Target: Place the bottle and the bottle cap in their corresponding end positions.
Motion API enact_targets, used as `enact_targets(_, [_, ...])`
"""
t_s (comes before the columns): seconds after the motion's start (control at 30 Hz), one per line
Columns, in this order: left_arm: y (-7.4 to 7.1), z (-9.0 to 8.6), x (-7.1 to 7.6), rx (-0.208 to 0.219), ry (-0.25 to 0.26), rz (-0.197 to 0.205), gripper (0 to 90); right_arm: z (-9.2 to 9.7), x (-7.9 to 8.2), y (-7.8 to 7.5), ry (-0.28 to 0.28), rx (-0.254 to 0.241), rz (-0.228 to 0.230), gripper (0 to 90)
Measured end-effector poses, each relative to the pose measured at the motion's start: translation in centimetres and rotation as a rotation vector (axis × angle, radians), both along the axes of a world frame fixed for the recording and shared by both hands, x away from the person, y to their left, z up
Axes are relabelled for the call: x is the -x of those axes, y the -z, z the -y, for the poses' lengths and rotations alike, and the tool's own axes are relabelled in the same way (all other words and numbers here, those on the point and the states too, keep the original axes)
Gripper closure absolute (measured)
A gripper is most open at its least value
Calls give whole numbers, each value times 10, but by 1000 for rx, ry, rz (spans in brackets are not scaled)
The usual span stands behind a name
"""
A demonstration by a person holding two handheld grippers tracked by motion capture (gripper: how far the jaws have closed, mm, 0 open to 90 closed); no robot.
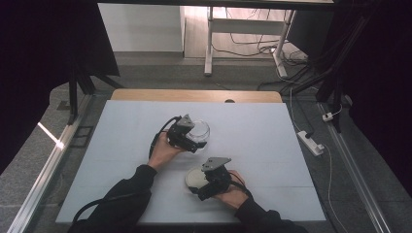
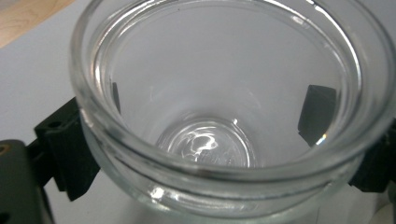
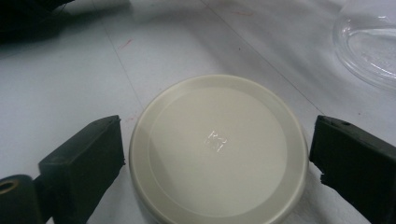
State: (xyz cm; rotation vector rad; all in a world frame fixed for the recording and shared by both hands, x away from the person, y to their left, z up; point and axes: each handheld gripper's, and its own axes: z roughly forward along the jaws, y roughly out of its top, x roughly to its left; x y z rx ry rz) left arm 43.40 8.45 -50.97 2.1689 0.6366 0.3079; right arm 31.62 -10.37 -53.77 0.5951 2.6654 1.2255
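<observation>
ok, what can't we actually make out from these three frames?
- Clear glass jar, left gripper view: its base is cut off by the bottom edge; jaw contact is blurred through the glass.
- Round cream plastic lid, right gripper view: embossed mark too small to read.
- Right gripper, high view: hides part of the lid.

Clear glossy glass jar (image 2: 224,140), smooth matt cream plastic lid (image 3: 217,149), on a matt white table (image 1: 272,141).

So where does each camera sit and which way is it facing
High view: above the person's side, looking forward and down on the table; both forearms, left gripper and right gripper show.
Left gripper view: on the left gripper, looking into the jar between its jaws.
Right gripper view: on the right gripper, looking down at the lid; jaws flank it, apart.
Shared: jar and lid also show from above.
</observation>
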Motion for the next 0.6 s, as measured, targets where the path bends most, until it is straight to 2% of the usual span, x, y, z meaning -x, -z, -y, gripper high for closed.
enact_targets(0.07, [-1,-1,0,5,-2,-2,14,0,0,-1,-5,-7,0,9])
enact_targets(0.1, [-2,-4,1,28,5,-17,5,0,1,-1,-8,-13,0,5])
enact_targets(0.17, [-3,-7,2,43,5,-24,0,1,1,-4,-15,-24,6,3])
enact_targets(0.4, [-9,-18,8,67,-13,-37,0,5,2,-10,-17,-54,7,0])
enact_targets(0.6, [-12,-24,17,58,-22,-31,0,12,2,-17,-16,-68,15,0])
